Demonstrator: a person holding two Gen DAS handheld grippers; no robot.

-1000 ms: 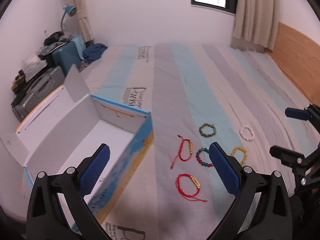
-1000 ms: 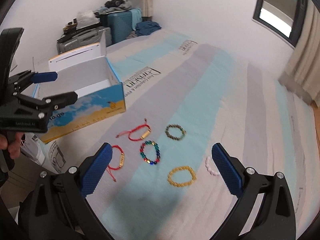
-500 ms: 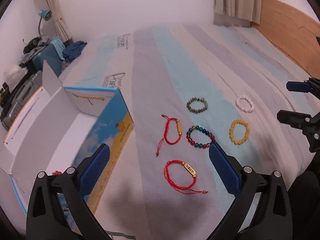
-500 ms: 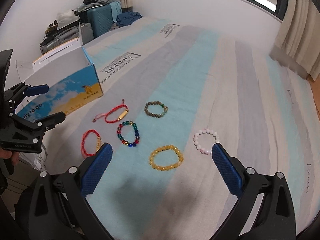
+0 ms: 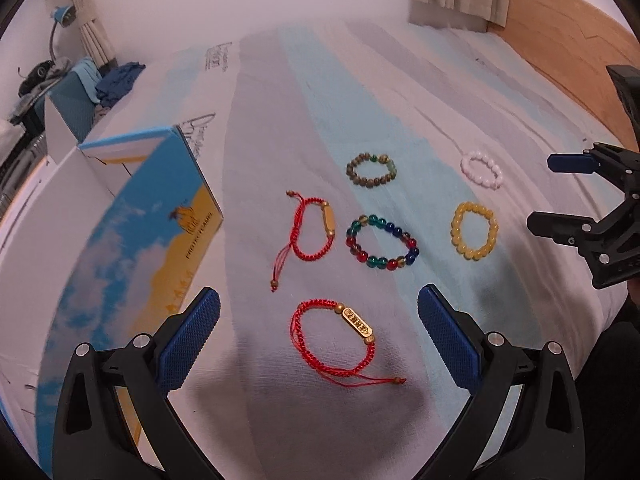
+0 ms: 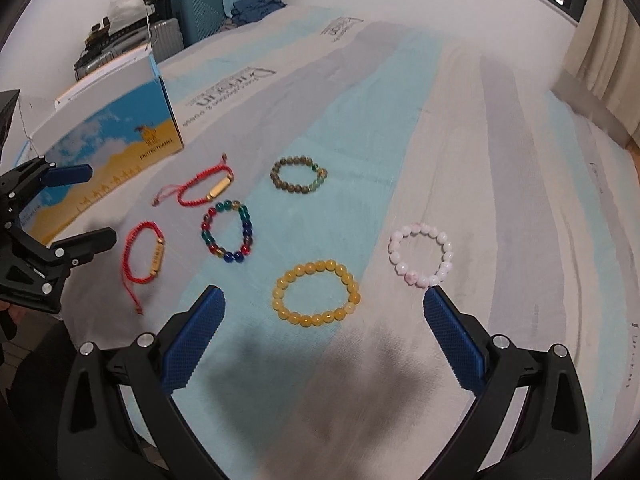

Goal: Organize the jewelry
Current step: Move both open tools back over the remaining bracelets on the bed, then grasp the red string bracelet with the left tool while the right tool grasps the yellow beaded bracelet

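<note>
Bed: the striped mattress cover (image 5: 280, 128) carries all the jewelry, six bracelets laid out flat and apart from one another, none yet in the box.
Box: the blue-and-yellow cardboard box (image 5: 132, 232) stands open at the left of the spread, near the red cords; judged the likely place to put them.
Left gripper: the left gripper (image 5: 318, 334) hangs with its jaws spread wide and holds nothing, straddling the red cord bracelet with gold plate (image 5: 334, 336).
Right gripper: the right gripper (image 6: 324, 324) is likewise spread wide and empty, just short of the yellow bead bracelet (image 6: 316, 294).
Step in hand: likely a first pick on each side. Come down over one arc of the ring, not its hollow middle, and close on cord or beads.
Neighbours: the multicoloured glass bead bracelet (image 5: 384, 246), second red cord bracelet (image 5: 312, 228), brown bead bracelet (image 5: 372, 170) and pink bead bracelet (image 6: 420, 254) lie near; the loose cord tails could snag.
Clutter: suitcases (image 6: 200, 8) and clothes sit well apart beyond the bed, and nothing blocks the way to the box.
</note>
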